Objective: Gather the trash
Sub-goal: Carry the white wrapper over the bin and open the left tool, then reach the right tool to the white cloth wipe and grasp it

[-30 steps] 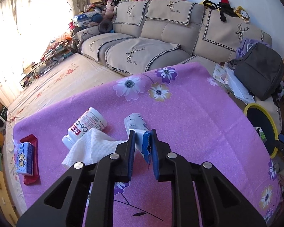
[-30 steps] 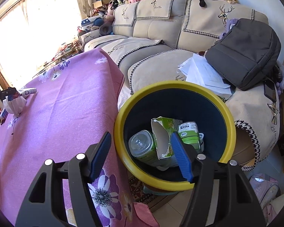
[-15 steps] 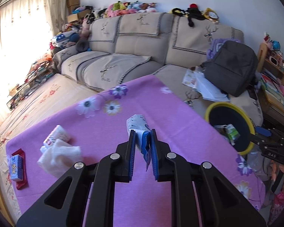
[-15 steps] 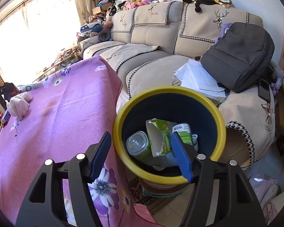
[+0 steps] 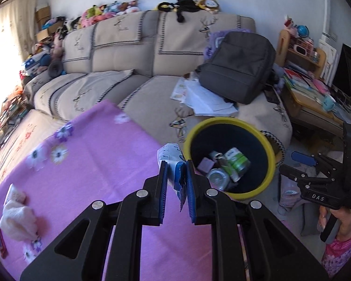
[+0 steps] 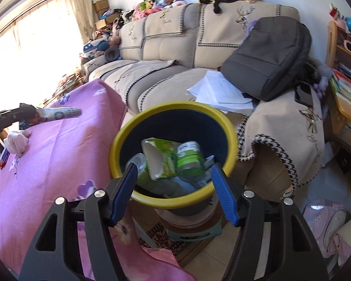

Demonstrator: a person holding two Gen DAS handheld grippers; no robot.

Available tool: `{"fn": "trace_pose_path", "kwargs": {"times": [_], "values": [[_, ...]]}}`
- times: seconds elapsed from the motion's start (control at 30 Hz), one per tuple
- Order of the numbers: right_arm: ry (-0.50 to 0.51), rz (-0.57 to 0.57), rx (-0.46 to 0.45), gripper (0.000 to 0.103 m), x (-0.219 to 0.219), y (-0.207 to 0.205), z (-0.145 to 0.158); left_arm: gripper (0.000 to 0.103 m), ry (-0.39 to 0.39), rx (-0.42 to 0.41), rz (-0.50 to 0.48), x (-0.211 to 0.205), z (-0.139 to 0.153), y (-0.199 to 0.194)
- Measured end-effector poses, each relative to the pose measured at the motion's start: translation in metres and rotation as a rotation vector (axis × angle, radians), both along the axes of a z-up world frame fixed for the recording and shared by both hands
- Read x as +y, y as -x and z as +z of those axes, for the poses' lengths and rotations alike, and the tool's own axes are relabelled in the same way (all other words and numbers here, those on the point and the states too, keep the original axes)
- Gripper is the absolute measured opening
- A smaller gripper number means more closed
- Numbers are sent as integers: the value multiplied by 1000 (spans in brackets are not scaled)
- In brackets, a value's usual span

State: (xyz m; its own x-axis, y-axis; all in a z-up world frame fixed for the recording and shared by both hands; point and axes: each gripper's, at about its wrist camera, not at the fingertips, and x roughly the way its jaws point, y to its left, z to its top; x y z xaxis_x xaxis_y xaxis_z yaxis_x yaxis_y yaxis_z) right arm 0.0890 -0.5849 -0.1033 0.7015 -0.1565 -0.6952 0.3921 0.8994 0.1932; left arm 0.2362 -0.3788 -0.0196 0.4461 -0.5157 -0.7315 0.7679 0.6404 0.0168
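the left gripper [image 5: 177, 182] is clamped on a white and blue wrapper [image 5: 173, 161], held above the purple tablecloth [image 5: 93, 164] just beside the yellow-rimmed bin [image 5: 272, 161]. the right gripper [image 6: 174, 187] hangs over the near rim of the bin, jaws spread wide and empty. inside the bin lie a green carton [image 6: 161, 157] and what looks like a green-labelled bottle [image 6: 190, 158], blurred. a crumpled tissue [image 5: 17, 217] lies on the tablecloth well apart from the bin.
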Motion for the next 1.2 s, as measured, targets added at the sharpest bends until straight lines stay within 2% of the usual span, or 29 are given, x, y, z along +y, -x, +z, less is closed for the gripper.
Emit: {"fn": "trace_pose_path", "kwargs": {"times": [0.33,0.53,0.67,0.7,0.73,0.77,0.8,0.93,1.0,1.2], "values": [[-48,-85,8,62,-37,29,-15,16,-49,81,-119,-112,-41,4],[-72,-100,14,62,-47,35,-24,16,-95,121,-121,-164,-73,-5],[-81,-103,16,62,-49,36,-26,17,-114,128,-99,-179,-88,-14],[-83,-102,15,62,-49,36,-26,20,-112,129,-88,-181,-91,-16],[-85,-100,15,62,-48,35,-25,27,-110,125,-80,-180,-93,-18],[-86,-99,14,62,-47,35,-25,50,-106,115,-64,-179,-93,-19],[-87,-97,11,62,-46,36,-25,65,-96,104,-46,-176,-93,-19],[-90,-88,8,62,-42,36,-24,68,-29,47,-14,-145,-71,-7],[-92,-80,9,62,-38,34,-24,74,10,23,-4,-124,-56,1],[-89,-34,16,63,-21,24,-22,87,148,-41,83,-33,-12,35]]}}
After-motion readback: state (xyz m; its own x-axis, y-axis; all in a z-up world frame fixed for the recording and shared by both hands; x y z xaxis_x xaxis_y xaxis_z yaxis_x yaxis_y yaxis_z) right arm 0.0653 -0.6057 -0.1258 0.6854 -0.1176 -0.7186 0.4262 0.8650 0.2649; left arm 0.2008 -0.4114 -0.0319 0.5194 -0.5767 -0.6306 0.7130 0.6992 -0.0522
